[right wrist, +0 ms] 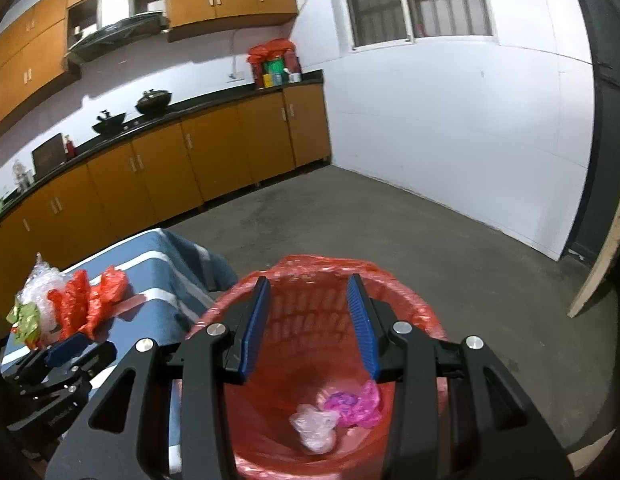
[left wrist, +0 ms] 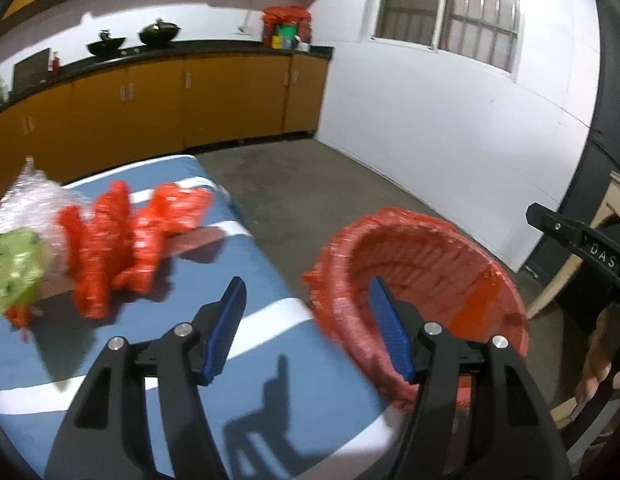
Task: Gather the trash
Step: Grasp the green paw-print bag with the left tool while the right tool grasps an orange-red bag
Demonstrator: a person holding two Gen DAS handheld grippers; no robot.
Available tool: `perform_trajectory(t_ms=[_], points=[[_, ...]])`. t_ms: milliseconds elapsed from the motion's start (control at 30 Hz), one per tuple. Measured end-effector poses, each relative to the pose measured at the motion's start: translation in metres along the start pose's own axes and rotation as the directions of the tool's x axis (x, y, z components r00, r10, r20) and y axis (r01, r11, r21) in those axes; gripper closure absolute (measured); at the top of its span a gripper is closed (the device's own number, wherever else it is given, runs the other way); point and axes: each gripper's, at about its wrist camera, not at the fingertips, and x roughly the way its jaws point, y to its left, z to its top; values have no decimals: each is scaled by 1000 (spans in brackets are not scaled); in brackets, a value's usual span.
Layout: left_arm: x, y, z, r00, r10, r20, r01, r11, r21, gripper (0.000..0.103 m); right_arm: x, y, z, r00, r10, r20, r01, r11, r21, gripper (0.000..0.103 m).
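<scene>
Red crumpled bag (left wrist: 122, 240) lies lengthwise across table (left wrist: 270, 344); both hand-held grippers (left wrist: 306, 328) (right wrist: 308, 326) gape, empty.

One red-lined bin (right wrist: 318, 320), two scraps (right wrist: 338, 412) inside it, three wrappers (left wrist: 110, 240) on one striped table (left wrist: 270, 280).

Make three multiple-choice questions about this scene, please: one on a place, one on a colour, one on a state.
1. Where does the pink wrapper lie?
A. inside the bin
B. on the table
C. on the floor

2. What colour is the liner of the bin?
A. black
B. red
C. white

3. How is the right gripper?
A. shut on a bag
B. shut, empty
C. open, empty

Answers: 1 A, the wrapper rests at the bin's bottom in the right wrist view. 2 B, red plastic covers the rim. 3 C, both fingers stand apart with nothing between them.
</scene>
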Motion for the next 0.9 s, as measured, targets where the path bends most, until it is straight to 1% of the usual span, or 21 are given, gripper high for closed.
perform_trajectory(t_ms=[133,233,300,400,433,500,600,767,800,833,867,900], points=[[-23,27,-3,997,68,38,-67,998,-21,38,0,22,1,999,45,-9,-46,999,-27,62],[-42,52,-6,989,132,67,-128,990,-52,36,3,45,-1,996,91,-23,-93,994,-58,62],[-57,71,-9,978,187,89,-180,981,-77,36,7,63,-3,992,121,-37,-124,989,-78,62],[-76,96,-12,957,265,116,-253,962,-104,33,15,93,-6,981,181,-67,-187,977,-107,62],[-84,108,-14,947,296,125,-282,952,-118,33,19,107,-7,975,207,-79,-216,970,-116,62],[-95,125,-17,932,338,131,-319,936,-146,32,25,126,-10,964,247,-96,-258,958,-128,62],[-109,152,-22,911,392,131,-364,911,-195,32,41,164,-13,939,316,-135,-333,933,-135,62],[-124,188,-29,880,460,121,-420,871,-256,32,67,218,-21,904,383,-192,-412,899,-147,62],[-126,194,-30,875,470,118,-429,864,-264,32,75,232,-23,898,389,-206,-423,892,-159,61],[-128,202,-31,869,481,114,-438,856,-275,32,78,240,-25,894,394,-215,-431,887,-166,57],[-130,207,-33,866,487,112,-442,851,-283,31,83,250,-27,889,398,-226,-440,881,-176,49],[-131,211,-35,863,493,109,-446,846,-291,31,87,258,-30,887,399,-231,-443,877,-188,44]])
